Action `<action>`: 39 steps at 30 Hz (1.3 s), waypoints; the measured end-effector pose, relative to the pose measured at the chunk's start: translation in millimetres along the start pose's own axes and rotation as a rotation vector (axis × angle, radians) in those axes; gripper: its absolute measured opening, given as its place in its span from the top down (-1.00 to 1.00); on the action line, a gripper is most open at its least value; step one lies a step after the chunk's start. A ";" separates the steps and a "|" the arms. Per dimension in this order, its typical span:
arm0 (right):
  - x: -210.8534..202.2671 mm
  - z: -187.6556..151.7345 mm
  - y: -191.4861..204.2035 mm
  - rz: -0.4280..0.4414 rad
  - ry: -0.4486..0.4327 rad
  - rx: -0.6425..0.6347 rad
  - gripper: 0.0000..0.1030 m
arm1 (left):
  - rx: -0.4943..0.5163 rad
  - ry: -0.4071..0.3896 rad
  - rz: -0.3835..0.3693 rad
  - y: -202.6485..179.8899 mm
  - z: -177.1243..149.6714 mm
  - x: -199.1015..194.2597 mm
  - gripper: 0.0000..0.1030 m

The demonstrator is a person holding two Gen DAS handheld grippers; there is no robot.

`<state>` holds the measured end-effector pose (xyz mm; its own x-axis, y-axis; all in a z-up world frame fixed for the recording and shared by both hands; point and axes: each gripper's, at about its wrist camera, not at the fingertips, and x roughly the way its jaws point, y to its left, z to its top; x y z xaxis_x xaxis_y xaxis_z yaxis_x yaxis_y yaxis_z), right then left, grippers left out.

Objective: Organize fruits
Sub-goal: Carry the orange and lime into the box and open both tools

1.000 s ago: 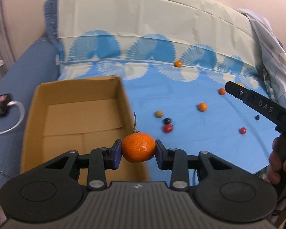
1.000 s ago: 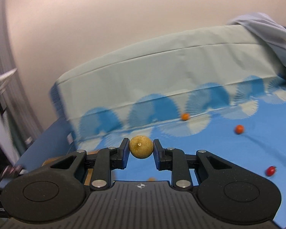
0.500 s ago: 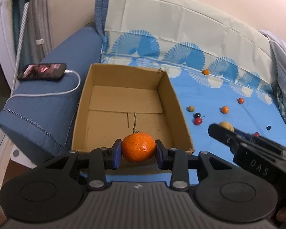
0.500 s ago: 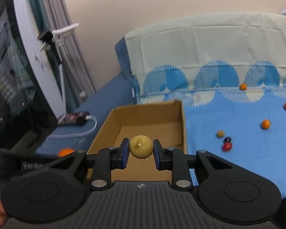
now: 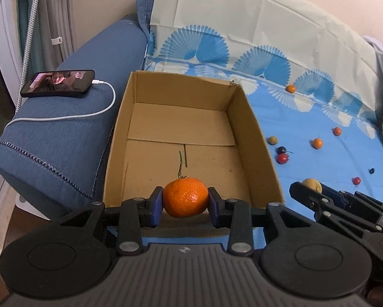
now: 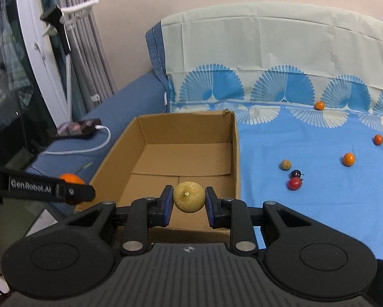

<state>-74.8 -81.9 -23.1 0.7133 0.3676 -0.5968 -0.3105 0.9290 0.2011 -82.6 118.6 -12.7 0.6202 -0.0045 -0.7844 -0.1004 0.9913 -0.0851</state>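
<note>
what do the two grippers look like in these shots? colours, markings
Both match: the left gripper and right gripper have black linkage arms with silver pivot bolts, blue finger pads, two round black discs and a ribbed grey base with a small logo. White "GenRobot.AI" lettering runs along the left gripper's side.

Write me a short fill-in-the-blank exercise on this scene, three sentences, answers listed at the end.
1. The left gripper is shut on an ____ mandarin.
2. The right gripper holds a yellowish round fruit near the ____ box.
3. A phone lies on the sofa arm, plugged into a ____ cable.

Answers: orange; cardboard; white
</note>
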 end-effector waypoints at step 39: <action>160.7 -9.6 1.9 -0.099 0.241 -0.119 0.47 | 0.029 0.236 0.097 23.7 30.4 178.8 0.22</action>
<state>33.2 -21.5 -126.0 0.5784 0.2414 -0.7792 -0.3287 0.9432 0.0482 49.6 145.3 -136.3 0.4100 0.0639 -0.9099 -0.1264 0.9919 0.0127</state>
